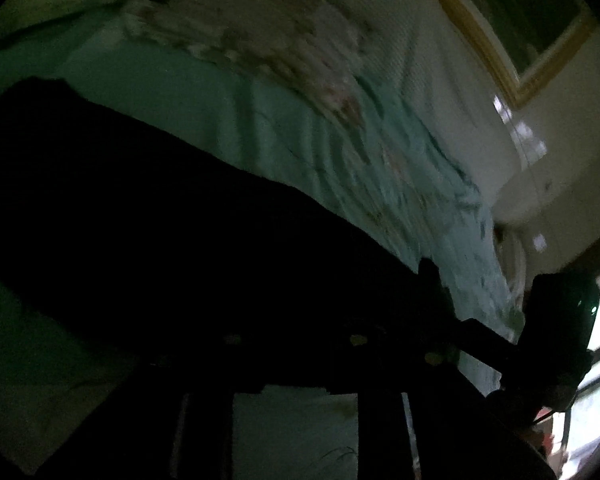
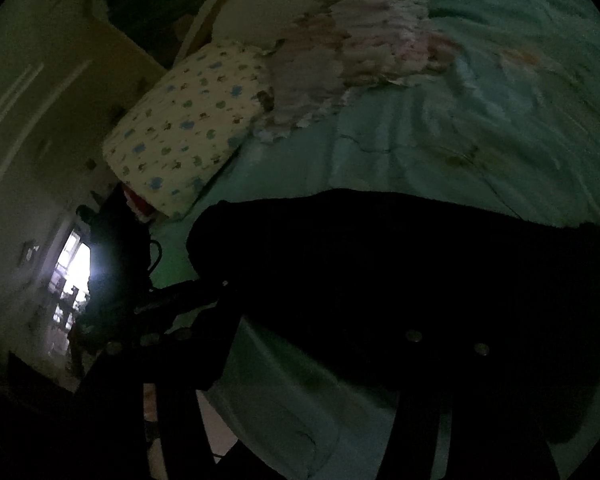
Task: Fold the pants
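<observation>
The pants [image 1: 160,220] are a black mass of cloth lying across a pale green bed sheet [image 1: 204,92]. They fill the lower left of the left wrist view and the middle of the right wrist view [image 2: 400,264]. My left gripper [image 1: 296,344] is down at the cloth's near edge; its dark fingers merge with the black cloth. My right gripper [image 2: 312,344] is likewise at the cloth's edge. The scene is very dark, so the jaws' state is hidden. The other gripper shows as a dark shape at the right of the left wrist view [image 1: 556,320] and at the left of the right wrist view [image 2: 116,264].
A patterned pillow [image 2: 188,136] lies at the bed's head. A flowered blanket [image 2: 364,48] lies beside it. A gold-framed picture [image 1: 512,28] hangs on the wall. A bright window [image 2: 76,268] shows beyond the bed.
</observation>
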Available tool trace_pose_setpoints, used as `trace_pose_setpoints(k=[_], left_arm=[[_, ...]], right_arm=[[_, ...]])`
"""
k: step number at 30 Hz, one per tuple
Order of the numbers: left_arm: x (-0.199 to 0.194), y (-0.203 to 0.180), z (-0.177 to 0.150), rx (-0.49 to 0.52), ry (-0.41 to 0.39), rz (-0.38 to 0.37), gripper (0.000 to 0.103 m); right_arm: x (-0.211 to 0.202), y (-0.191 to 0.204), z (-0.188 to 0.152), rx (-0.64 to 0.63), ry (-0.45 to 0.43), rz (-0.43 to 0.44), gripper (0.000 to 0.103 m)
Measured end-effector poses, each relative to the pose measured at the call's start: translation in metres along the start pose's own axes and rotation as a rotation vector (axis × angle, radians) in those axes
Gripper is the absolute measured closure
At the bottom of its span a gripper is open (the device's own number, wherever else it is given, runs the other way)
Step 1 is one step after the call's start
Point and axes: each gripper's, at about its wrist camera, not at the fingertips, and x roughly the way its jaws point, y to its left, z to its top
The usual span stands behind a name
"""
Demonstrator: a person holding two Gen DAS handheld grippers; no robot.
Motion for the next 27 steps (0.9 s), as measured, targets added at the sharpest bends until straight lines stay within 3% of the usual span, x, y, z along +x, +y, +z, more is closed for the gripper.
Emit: trace_pose_setpoints(k=[5, 16, 19, 27], left_arm=[[-0.029, 0.024, 0.0, -0.089, -0.062, 0.02, 0.074], [-0.082, 0.083, -0.002, -0.248, -0.16, 0.091, 0.065], [-0.092, 0.097, -0.001, -0.279, -0.175, 0.11, 0.057], [-0.101, 0.127, 0.001, -0.354, -0.182, 0.154, 0.052]], right_arm=[[0.014, 0.014, 0.011, -0.039, 0.024, 0.021, 0.044], [0.052, 0.047, 0.048, -0.153, 0.09, 0.056, 0.04], [0.066, 0.058, 0.058, -0.18, 0.112, 0.063, 0.04], [0.115, 0.084, 0.086, -0.254, 0.179, 0.092, 0.039]])
